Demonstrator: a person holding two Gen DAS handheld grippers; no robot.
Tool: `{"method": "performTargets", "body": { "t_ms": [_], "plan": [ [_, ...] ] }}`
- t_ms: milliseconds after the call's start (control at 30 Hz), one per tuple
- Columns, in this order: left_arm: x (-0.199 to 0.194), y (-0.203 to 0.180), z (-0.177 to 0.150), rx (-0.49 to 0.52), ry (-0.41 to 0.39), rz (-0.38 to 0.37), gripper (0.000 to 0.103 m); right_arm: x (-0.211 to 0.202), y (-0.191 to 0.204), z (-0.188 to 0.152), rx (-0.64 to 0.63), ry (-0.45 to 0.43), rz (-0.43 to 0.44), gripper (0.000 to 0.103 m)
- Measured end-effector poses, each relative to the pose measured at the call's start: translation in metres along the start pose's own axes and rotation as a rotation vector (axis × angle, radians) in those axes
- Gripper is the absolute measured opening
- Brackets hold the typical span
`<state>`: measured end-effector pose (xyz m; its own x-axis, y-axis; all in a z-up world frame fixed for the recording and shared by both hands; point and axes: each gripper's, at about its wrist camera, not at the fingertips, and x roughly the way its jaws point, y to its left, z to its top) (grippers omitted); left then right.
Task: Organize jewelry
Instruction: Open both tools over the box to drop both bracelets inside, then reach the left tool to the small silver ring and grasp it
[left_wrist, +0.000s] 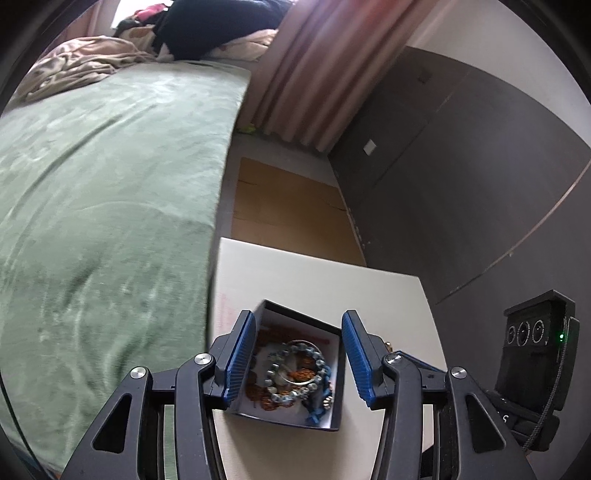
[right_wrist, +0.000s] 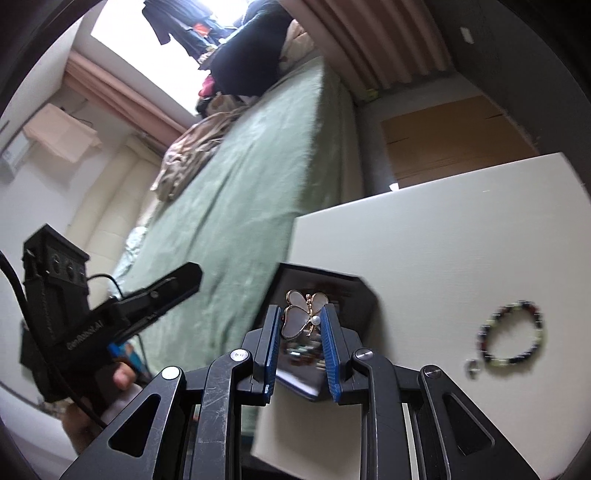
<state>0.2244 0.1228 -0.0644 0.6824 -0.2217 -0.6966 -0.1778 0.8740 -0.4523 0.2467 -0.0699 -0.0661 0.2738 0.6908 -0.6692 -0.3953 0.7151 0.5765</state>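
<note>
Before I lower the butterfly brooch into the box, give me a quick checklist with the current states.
1. Right tongs clamped on butterfly brooch: ok, pads press both wing edges.
2. Brooch over the open box: ok, box lies directly beyond it.
3. Left tongs clear of the box: ok, open, pads either side, nothing gripped.
4. Room in the box: cannot tell; blue bead bracelet and other pieces already fill much of it.
5. Dark bead bracelet on the white table: not ok, not yet boxed.
</note>
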Motion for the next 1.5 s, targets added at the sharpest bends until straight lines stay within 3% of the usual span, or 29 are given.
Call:
{"method": "performTargets", "body": {
  "t_ms": [67, 167, 267, 400, 800, 1133, 1500],
  "plan": [
    [-0.004, 0.007, 0.002, -0.022, -0.01, 0.01, 0.05, 0.011, 0.005, 0.002, 0.001, 0.013, 0.029, 0.026],
    [-0.007, 0.015, 0.002, -0.048, -0.012, 0.021, 0.05, 0.019, 0.006, 0.0, 0.007, 0.04, 0.029, 0.046],
    [-0.008, 0.014, 0.001, -0.042, -0.009, 0.025, 0.05, 0.01, 0.002, -0.002, 0.017, 0.032, 0.007, 0.047],
    [-0.005, 0.006, -0.001, -0.02, 0.003, 0.016, 0.05, -0.012, -0.007, -0.002, 0.037, -0.006, -0.039, 0.057],
    [0.011, -0.045, -0.015, 0.082, 0.054, -0.037, 0.051, -0.077, -0.043, -0.006, 0.077, -0.075, -0.13, 0.069],
    [0.035, -0.086, -0.029, 0.162, 0.107, -0.073, 0.051, -0.105, -0.086, -0.011, 0.158, -0.064, -0.213, 0.069],
    [0.079, -0.13, -0.06, 0.293, 0.219, -0.045, 0.051, -0.127, -0.131, -0.021, 0.233, -0.039, -0.282, 0.069]
  ]
}}
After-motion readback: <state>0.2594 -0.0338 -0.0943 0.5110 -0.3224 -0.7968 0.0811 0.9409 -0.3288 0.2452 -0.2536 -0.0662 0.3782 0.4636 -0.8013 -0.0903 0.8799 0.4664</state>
